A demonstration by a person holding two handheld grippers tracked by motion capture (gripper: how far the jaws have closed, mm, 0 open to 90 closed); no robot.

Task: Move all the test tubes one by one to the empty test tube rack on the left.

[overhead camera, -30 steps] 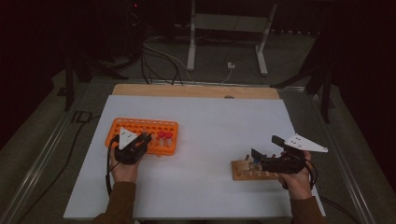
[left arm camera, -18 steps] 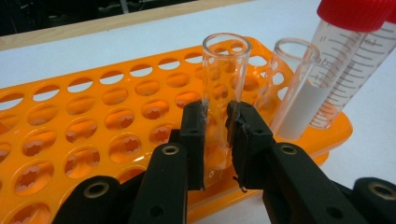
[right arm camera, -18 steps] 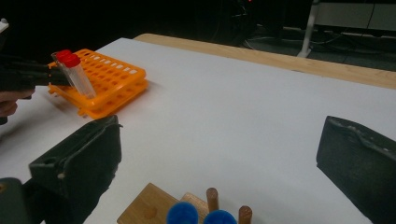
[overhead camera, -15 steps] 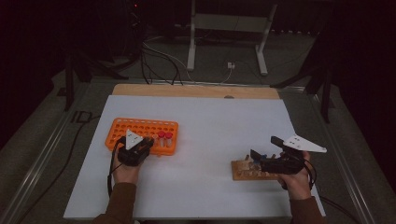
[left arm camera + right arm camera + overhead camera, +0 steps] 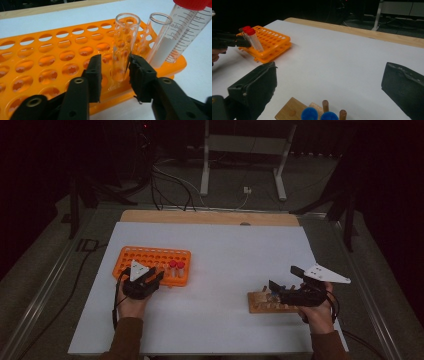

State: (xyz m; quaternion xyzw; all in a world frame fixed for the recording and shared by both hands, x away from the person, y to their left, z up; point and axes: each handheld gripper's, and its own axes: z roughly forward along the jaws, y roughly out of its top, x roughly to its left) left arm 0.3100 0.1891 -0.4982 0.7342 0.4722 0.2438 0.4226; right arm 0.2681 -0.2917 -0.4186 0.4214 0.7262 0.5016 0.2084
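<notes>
A: What sort of place? Looks like a lab/test setup to me.
B: Agreed. Orange tube rack (image 5: pixel 152 264) w/ red-capped test tubes (image 5: pixel 176 268) on a white surface (image 5: pixel 230 255).
A: Plus cables (image 5: pixel 170 182) on the floor, metal stand legs (image 5: pixel 240 162) behind, dark room around.
B: Yep, a recording bench, not a home.

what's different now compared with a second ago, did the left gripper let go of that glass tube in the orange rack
Yes. The left gripper has just been opening its jaws; the open clear tube stands in the orange rack between them, and a gap shows on the left side. The hand itself barely shifted. The right gripper stayed open over the wooden peg block, and the two red-capped tubes kept their places.
</notes>
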